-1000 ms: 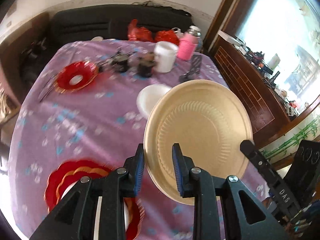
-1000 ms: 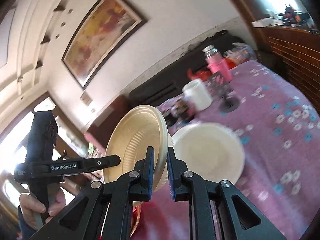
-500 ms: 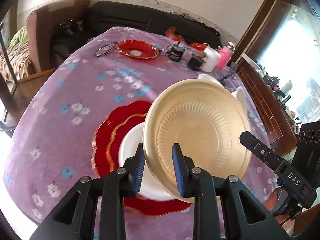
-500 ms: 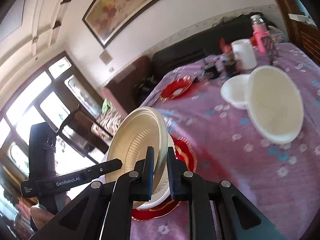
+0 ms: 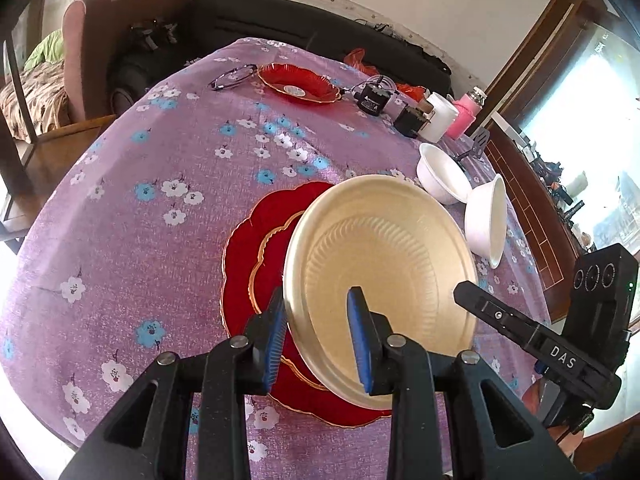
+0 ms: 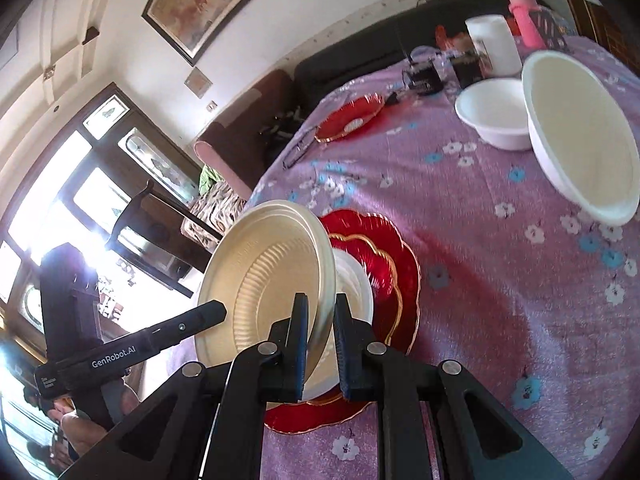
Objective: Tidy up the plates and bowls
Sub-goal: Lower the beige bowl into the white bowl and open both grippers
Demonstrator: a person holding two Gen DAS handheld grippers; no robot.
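Left wrist view: the left gripper straddles the rim of the gold plate, fingers apart; the left pad looks just clear of the rim. The plate tilts over the red plate near the table's near edge. Two white bowls sit toward the right edge.

Right wrist view: the right gripper pinches the gold plate's rim. A white dish lies under it on the red plate. Bowls sit far right.
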